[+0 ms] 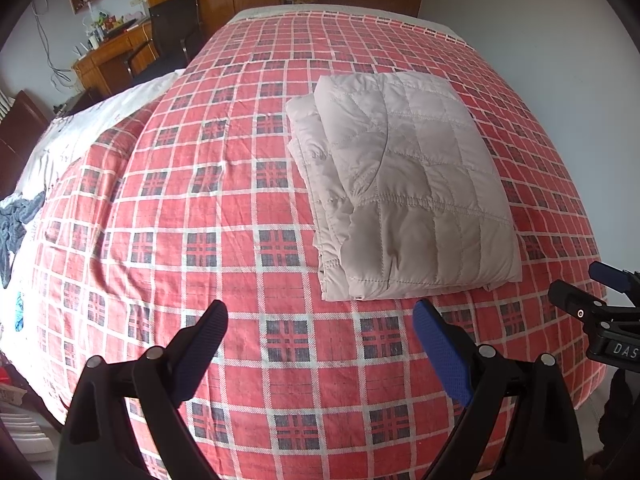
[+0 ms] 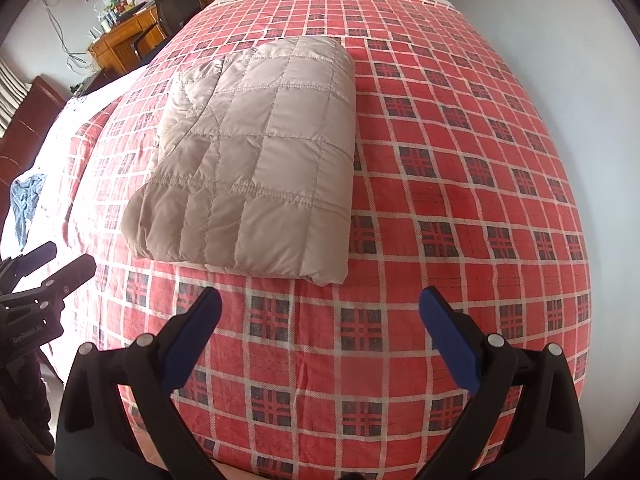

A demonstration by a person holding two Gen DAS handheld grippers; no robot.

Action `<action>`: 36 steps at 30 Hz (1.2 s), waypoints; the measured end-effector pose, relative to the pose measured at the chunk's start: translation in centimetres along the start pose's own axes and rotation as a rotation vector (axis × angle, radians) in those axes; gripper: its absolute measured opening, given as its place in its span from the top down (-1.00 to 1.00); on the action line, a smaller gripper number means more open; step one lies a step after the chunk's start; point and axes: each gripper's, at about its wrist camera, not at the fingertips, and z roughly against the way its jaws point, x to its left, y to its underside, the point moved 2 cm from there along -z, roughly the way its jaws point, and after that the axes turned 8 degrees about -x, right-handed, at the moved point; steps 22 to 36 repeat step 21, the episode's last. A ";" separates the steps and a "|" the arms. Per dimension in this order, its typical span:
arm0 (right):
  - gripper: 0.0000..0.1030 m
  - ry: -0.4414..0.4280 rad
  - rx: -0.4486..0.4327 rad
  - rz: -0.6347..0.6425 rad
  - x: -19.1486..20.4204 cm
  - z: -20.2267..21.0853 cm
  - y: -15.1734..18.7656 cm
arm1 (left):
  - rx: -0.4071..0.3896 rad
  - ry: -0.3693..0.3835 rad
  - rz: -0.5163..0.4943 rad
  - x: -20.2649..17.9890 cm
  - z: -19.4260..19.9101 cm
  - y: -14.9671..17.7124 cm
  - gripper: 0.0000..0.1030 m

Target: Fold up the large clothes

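Jacket lies folded into a thick beige block on the plaid bed, near its front edge, so the folding looks finished. What remains is tidying: I would press the loose layered edge on its left flat and leave the neat right side alone. Left gripper and right gripper both hover just short of the jacket, side by side, jaws spread wide and holding nothing, pointing along the bed.
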 end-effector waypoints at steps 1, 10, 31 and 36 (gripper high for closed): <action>-0.91 0.001 -0.004 0.001 0.0 0.0 0.0 | 0.000 0.000 -0.001 0.0 0.0 0.0 -0.82; -0.91 0.011 -0.007 -0.003 -0.2 -0.1 0.0 | -0.001 -0.002 0.000 0.0 0.0 0.0 -0.82; -0.91 0.023 0.009 -0.010 -0.3 -0.3 0.0 | -0.009 -0.007 -0.005 0.2 0.3 -0.2 -0.82; -0.91 0.023 0.009 -0.010 -0.3 -0.3 0.0 | -0.009 -0.007 -0.005 0.2 0.3 -0.2 -0.82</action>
